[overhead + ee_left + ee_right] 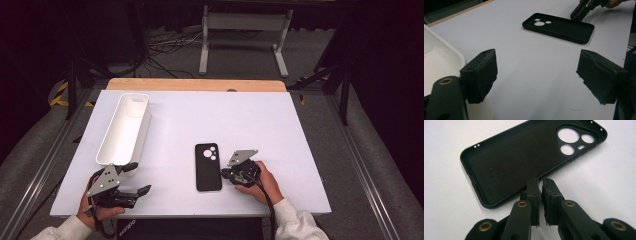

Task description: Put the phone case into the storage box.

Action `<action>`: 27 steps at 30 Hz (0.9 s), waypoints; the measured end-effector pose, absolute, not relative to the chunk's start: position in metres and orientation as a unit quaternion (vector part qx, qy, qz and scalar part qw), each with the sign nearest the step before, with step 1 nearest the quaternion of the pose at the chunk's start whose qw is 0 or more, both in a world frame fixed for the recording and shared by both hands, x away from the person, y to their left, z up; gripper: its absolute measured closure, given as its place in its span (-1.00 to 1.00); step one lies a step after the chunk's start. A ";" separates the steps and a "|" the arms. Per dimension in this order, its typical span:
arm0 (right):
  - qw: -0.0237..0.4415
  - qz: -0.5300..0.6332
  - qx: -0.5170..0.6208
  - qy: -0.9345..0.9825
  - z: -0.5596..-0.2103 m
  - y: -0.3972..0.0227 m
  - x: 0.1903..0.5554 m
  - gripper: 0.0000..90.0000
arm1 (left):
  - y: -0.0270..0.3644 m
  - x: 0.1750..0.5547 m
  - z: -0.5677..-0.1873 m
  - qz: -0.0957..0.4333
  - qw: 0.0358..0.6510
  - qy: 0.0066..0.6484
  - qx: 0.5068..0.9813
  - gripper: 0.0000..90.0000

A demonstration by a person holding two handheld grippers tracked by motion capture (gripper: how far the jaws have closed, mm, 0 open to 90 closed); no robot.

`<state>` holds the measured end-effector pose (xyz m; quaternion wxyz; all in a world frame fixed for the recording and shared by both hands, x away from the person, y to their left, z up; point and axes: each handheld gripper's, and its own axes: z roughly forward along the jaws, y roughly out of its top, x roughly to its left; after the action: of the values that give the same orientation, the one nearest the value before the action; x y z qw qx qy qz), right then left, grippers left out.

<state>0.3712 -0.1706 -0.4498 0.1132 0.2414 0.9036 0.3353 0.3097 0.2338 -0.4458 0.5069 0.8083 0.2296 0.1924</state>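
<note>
Resting at the long right edge of the phone case (529, 160), the right tongs (540, 182) keep their jaws nearly together with nothing between them, the tips just at the case's rim. The case is black and empty, lying open side up on the white table (280, 130), near the front and a little right of the middle. The right gripper view shows its matte inner lining, faint embossed lettering, three round camera cut-outs at the far end and small holes at the corners, detail that the high view flattens to a dark slab with pale dots. The left tongs (536, 72) stand wide apart over bare table at the near left, holding nothing. Beside them the high view shows a long white tray (125, 127), whose corner the left gripper view catches.
</note>
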 end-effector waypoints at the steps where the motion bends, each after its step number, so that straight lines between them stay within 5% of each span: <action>1: 0.114 0.337 0.242 0.903 -0.450 -0.170 0.371 0.87 | 0.234 0.310 -0.446 0.192 0.507 0.230 0.808 -0.61; 17: 0.130 0.343 0.263 0.892 -0.439 -0.175 0.378 0.44 | 0.232 0.310 -0.446 0.189 0.501 0.223 0.814 -0.61; 27: 0.170 0.352 0.311 0.866 -0.413 -0.175 0.407 -0.32 | 0.230 0.311 -0.448 0.184 0.497 0.219 0.819 -0.64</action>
<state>0.4070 -0.1748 -0.4134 0.1702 0.3113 0.8660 0.3525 0.3110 0.2298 -0.4478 0.4973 0.8191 0.2193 0.1838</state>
